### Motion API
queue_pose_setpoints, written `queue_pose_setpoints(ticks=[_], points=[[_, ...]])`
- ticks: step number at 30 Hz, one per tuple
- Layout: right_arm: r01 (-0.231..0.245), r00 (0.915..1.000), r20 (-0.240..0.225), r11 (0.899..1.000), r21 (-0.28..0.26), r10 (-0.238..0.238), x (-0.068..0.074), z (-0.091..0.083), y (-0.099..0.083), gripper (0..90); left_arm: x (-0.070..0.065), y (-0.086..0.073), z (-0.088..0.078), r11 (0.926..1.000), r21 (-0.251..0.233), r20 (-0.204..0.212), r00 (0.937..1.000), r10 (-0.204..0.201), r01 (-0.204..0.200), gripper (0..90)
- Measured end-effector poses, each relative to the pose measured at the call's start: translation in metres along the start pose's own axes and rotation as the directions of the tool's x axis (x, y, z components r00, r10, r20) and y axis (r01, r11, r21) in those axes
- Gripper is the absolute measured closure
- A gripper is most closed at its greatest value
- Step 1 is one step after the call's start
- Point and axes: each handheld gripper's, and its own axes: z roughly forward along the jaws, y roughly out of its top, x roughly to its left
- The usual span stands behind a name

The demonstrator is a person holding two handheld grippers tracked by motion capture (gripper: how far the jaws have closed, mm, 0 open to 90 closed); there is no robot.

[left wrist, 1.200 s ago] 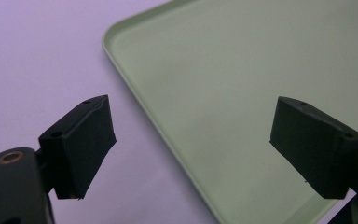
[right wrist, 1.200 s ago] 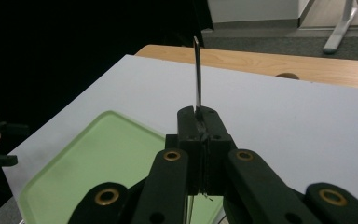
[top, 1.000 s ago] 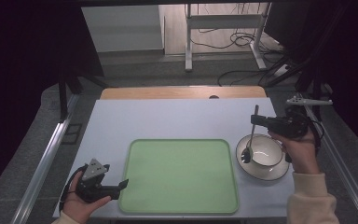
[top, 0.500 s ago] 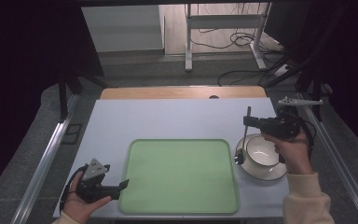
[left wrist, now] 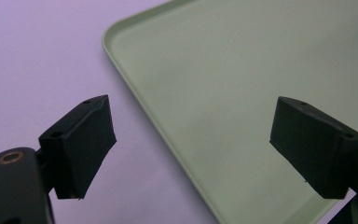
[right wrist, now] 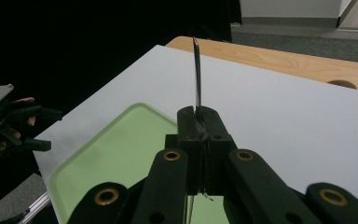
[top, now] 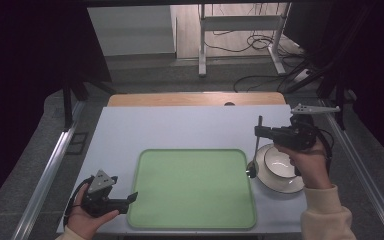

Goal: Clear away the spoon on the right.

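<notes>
Two grippers to account for, from left to right. At the far left, near the table's (top: 180,125) front edge: left gripper (top: 128,200), held low just beside the left rim of the green tray (top: 195,190), claw wide and with nothing in it, one jaw over the table and the other over the tray in the left gripper view. Then the tray itself, bare. Further right, over the gap between tray and white bowl (top: 280,187): spoon (top: 256,150), hanging nearly upright, its scoop end down near the left rim of the bowl, its handle end up. Clamped at the upper part of the handle by the right gripper (top: 260,132), claw closed narrow on the thin metal, as seen well in the right gripper view. Possible trouble from here, as a judgement only: very slim handle between flat pads, so easy to pivot or slide down under a quick swing; also low scoop end, so likely to knock the bowl's rim or catch the raised tray edge if carried sideways without more lift; clatter or bounce off the tray if released from such height. No brand, label or lettering readable on tray, bowl, spoon or grippers.
</notes>
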Motion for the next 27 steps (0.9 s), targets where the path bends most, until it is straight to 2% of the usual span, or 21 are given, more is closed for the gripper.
queue_pose_setpoints(ticks=[9,11,27], points=[[0.029,0.9996,-0.009,0.999,0.02,-0.029,0.01,0.006,0.001,88.4,0.0,0.0,0.0,1.0,0.0,0.0,1.0,0.001,-0.001,13.4],[0.019,0.9993,-0.032,1.0,0.018,-0.018,0.012,0.008,0.001,88.4,0.0,0.0,0.0,1.0,0.002,0.0,1.0,0.003,-0.003,13.4],[0.019,0.9963,-0.085,0.999,0.036,-0.016,0.024,0.018,-0.003,88.4,0.0,0.0,0.0,1.0,0.002,-0.002,1.0,0.003,-0.003,13.3]])
